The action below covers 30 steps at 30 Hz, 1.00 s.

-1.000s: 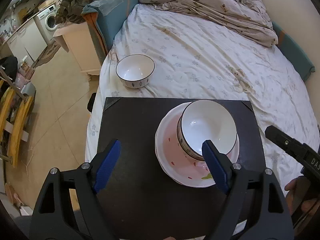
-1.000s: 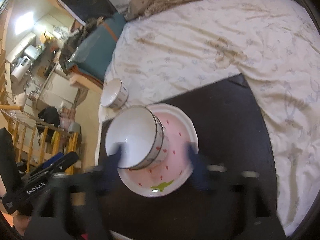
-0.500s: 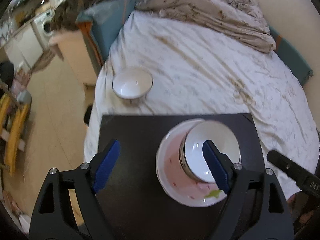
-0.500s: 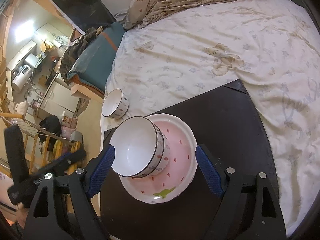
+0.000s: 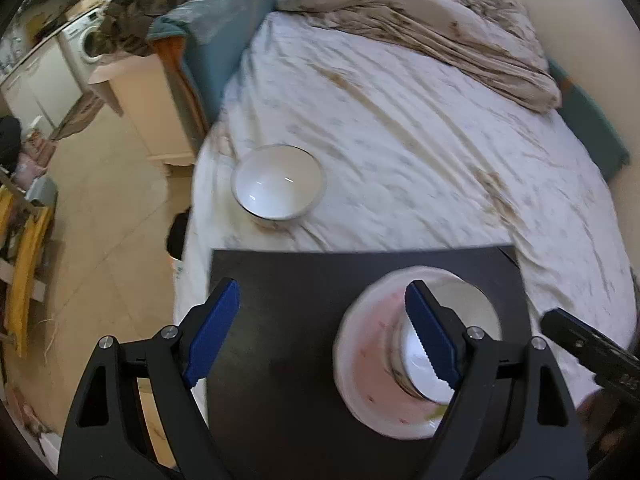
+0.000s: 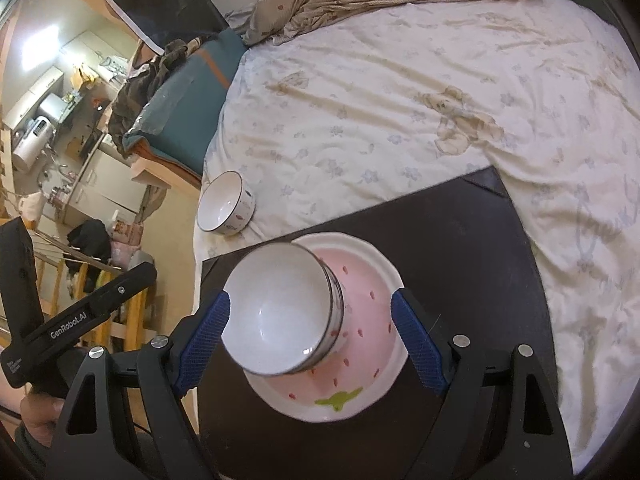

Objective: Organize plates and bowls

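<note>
A pink strawberry plate lies on a black board on the bed, with a white bowl standing in it. The plate and bowl also show in the left wrist view. A second white bowl sits on the bedsheet beyond the board's far left corner; it also shows in the right wrist view. My left gripper is open and empty above the board. My right gripper is open and empty, its fingers on either side of the plate and bowl.
The bed has a crumpled blanket at its far end. The bed's left edge drops to a tiled floor. A low cabinet and a teal cushion stand at the left.
My left gripper has pulled back and toward the left, so the loose bowl sits nearer the view's middle. My right gripper has steadied over the plate and bowl.
</note>
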### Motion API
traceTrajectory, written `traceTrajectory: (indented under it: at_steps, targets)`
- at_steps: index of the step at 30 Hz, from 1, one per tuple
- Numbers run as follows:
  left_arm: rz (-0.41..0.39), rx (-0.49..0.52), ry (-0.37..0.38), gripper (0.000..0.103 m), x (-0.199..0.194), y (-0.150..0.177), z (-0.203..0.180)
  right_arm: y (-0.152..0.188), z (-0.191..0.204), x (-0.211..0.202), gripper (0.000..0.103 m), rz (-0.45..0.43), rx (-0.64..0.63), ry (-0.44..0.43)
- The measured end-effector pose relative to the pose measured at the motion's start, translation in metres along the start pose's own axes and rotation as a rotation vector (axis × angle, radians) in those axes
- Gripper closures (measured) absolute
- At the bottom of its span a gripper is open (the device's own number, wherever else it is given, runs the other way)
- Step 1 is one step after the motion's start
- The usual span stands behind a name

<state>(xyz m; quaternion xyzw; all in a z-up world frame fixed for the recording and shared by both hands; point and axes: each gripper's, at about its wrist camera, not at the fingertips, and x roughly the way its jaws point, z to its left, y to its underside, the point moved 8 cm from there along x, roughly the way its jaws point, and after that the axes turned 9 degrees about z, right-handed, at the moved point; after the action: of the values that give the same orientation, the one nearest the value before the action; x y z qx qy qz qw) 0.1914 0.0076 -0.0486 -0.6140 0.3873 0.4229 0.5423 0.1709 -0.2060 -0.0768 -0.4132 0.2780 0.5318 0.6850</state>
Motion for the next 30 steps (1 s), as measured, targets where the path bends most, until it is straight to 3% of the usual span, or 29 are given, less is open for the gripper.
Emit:
traceTrajectory:
  at_steps: [4, 8, 11, 16, 22, 24, 30]
  targets:
    - [0.013, -0.076, 0.007, 0.021, 0.016, -0.02, 0.026, -0.018, 0.011, 0.006, 0.018, 0.011, 0.006, 0.02]
    - [0.048, -0.24, 0.056, 0.021, 0.044, -0.039, 0.068, -0.043, 0.029, 0.018, 0.018, 0.038, 0.011, 0.034]
    - [0.066, -0.331, 0.047, 0.021, 0.063, -0.051, 0.095, -0.061, 0.045, 0.03, 0.018, 0.068, 0.011, 0.048]
    - [0.08, -0.363, -0.004, 0.021, 0.092, -0.068, 0.124, -0.091, 0.071, 0.065, 0.018, 0.136, 0.036, 0.049]
    - [0.13, -0.51, 0.11, 0.021, 0.117, -0.072, 0.147, -0.117, 0.092, 0.125, 0.018, 0.221, 0.005, 0.109]
    - [0.132, -0.505, 0.117, 0.021, 0.124, -0.079, 0.146, -0.12, 0.093, 0.145, 0.018, 0.238, 0.015, 0.141]
    - [0.188, -0.373, 0.117, 0.021, 0.155, -0.089, 0.121, -0.122, 0.103, 0.207, 0.023, 0.311, 0.063, 0.102]
